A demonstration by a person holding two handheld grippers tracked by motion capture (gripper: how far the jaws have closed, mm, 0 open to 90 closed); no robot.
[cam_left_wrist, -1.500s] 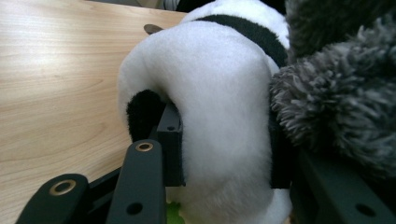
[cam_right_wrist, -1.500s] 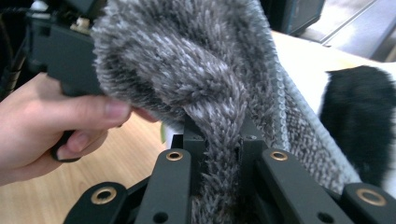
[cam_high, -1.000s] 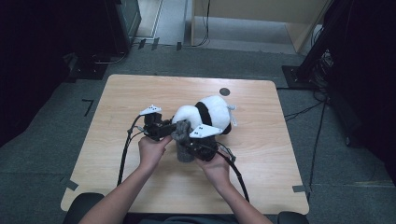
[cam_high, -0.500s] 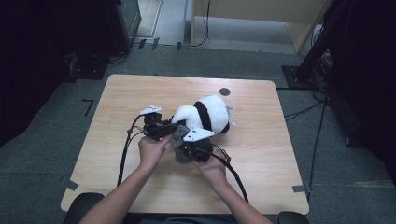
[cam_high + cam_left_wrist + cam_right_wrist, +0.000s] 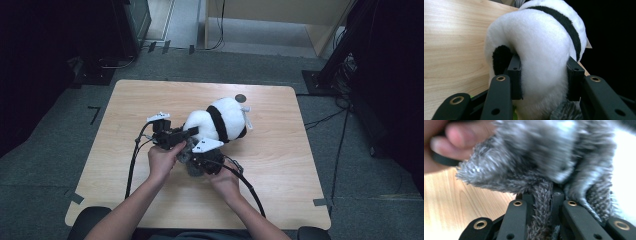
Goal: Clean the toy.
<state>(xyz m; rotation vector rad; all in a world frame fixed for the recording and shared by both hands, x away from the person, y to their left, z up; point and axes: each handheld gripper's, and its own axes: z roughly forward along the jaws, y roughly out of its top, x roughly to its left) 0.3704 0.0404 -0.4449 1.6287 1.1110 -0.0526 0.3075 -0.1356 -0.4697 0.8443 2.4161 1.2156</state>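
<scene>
The wooden bench (image 5: 150, 100) carries a white plush toy (image 5: 215, 122) with a black band, lying near its middle, just ahead of the person's hands. The left gripper (image 5: 189, 132) is clamped on one rounded white end of the plush toy, its pads sunk into the fur on both sides. Touching that end sits a small grey furry piece (image 5: 529, 152). The right gripper (image 5: 543, 195) has its jaws pressed together on a narrow knitted strip of the grey furry piece, close beside the left hand (image 5: 162, 159).
</scene>
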